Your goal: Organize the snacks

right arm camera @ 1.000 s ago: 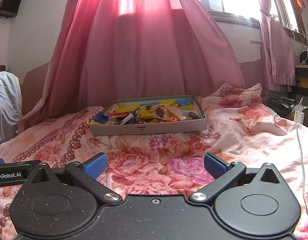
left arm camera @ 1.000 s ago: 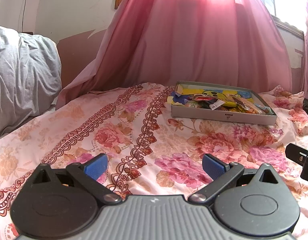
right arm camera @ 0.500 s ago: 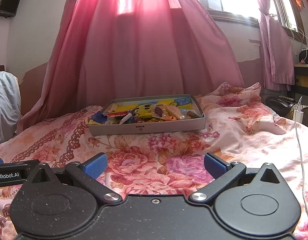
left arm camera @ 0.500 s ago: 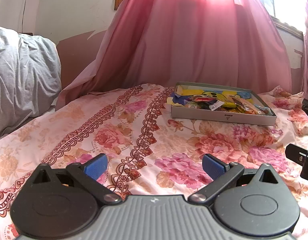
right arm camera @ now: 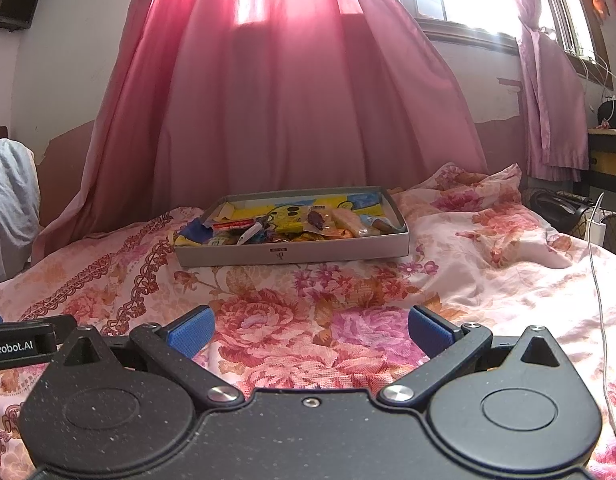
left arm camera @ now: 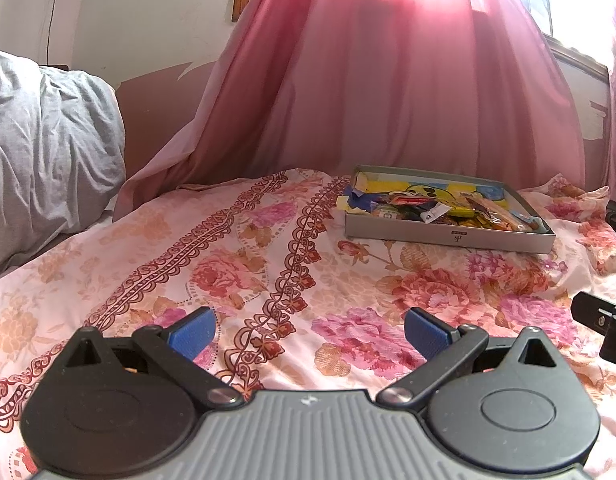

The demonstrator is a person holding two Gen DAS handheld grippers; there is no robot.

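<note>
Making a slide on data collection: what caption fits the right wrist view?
Open right gripper faces a grey tray of snacks on a floral bedspread.

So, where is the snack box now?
The snack box lies on the flowered bedspread ahead of both cameras, before the pink curtain; in the left view it sits right of centre.

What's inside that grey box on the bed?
The grey box holds a jumble of snack packets lying on yellow cartoon paper. What lies under the pile is covered, and the packet names are too small to read.
</note>
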